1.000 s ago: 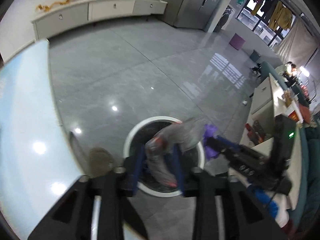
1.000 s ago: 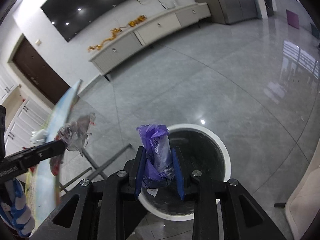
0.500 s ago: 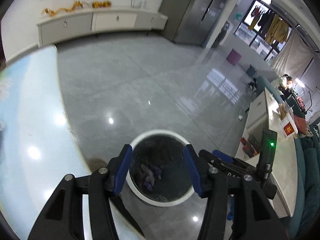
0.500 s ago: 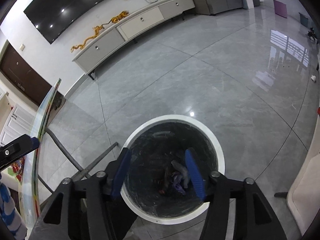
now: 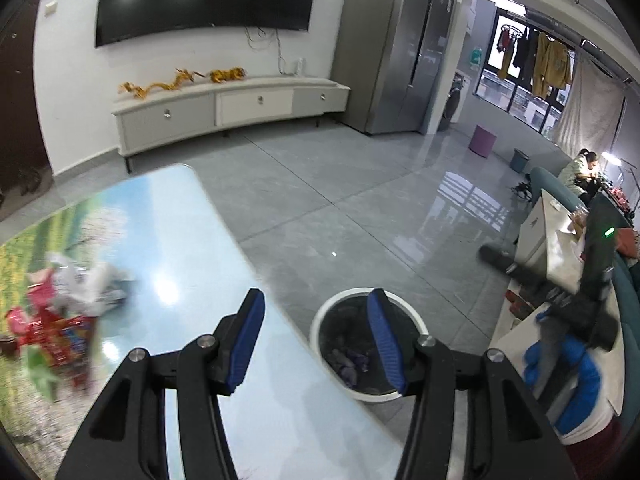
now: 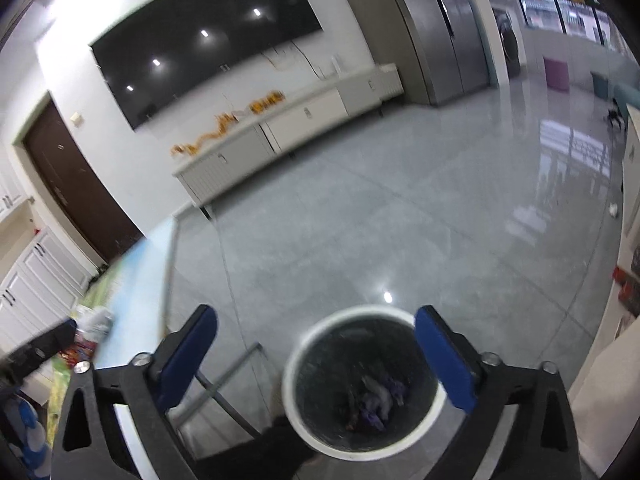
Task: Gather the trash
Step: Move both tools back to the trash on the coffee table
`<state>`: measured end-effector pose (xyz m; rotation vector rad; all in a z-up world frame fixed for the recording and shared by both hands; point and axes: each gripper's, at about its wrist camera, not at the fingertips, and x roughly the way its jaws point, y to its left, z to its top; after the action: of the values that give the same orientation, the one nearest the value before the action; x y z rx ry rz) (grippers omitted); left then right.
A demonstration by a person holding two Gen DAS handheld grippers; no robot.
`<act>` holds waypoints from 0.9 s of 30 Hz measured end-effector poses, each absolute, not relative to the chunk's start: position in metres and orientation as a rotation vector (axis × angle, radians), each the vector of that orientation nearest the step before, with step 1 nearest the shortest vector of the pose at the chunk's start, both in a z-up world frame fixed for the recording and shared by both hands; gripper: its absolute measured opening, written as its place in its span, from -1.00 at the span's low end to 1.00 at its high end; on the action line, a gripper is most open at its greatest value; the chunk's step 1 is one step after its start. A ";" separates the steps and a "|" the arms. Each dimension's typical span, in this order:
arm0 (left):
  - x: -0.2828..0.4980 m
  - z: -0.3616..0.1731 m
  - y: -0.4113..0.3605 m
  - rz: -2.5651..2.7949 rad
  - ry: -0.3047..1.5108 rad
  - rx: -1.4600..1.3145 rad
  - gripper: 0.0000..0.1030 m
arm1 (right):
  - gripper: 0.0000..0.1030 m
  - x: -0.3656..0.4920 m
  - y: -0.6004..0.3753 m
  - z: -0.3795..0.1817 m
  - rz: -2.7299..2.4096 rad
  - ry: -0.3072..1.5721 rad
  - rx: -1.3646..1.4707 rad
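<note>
Both tools are empty, the left gripper (image 5: 316,340) half-spread and the right gripper (image 6: 316,356) opening wide over the bin (image 6: 362,380), while the remaining trash (image 5: 60,312) sits near the table's (image 5: 180,240) left edge, nearer the left gripper

Trash (image 6: 374,400) inside the bin (image 6: 298,364) on the floor (image 5: 340,216), right of the table (image 5: 192,240) with more wrappers (image 5: 60,312).

A home living room: large wall-mounted television (image 5: 204,0) above a long low white cabinet (image 5: 228,108), glossy grey tiled floor (image 5: 340,208), tall steel refrigerator (image 5: 396,48), laundry (image 5: 552,64) hung by the balcony window, teal sofa (image 5: 548,180) beyond.
</note>
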<state>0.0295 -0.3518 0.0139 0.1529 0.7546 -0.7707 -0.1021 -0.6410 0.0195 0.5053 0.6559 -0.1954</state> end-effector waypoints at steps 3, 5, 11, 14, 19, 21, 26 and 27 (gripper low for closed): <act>0.023 0.027 -0.325 -0.737 0.719 0.139 0.00 | 1.00 -0.110 -0.625 0.053 -0.159 0.577 0.484; 0.017 0.035 -0.305 -0.716 0.697 0.121 0.00 | 1.00 -0.115 -0.612 0.075 -0.133 0.529 0.471; -0.002 0.056 -0.233 -0.634 0.625 0.048 0.02 | 1.00 -0.130 -0.569 0.128 -0.062 0.412 0.412; -0.008 0.057 -0.190 -0.587 0.609 0.006 0.03 | 1.00 -0.133 -0.553 0.148 -0.016 0.352 0.402; -0.012 0.046 -0.131 -0.500 0.611 -0.014 0.03 | 1.00 -0.129 -0.528 0.168 0.076 0.286 0.410; -0.012 0.041 -0.108 -0.456 0.610 -0.021 0.03 | 1.00 -0.121 -0.518 0.170 0.111 0.298 0.412; -0.006 0.025 -0.054 -0.349 0.640 -0.067 0.03 | 1.00 -0.097 -0.497 0.161 0.165 0.356 0.403; -0.004 0.022 -0.048 -0.331 0.646 -0.069 0.03 | 1.00 -0.093 -0.493 0.158 0.171 0.362 0.400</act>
<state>-0.0039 -0.0478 0.0215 -0.0694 0.6459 -0.3315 -0.0934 -0.4932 0.1577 0.3999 0.3617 0.1709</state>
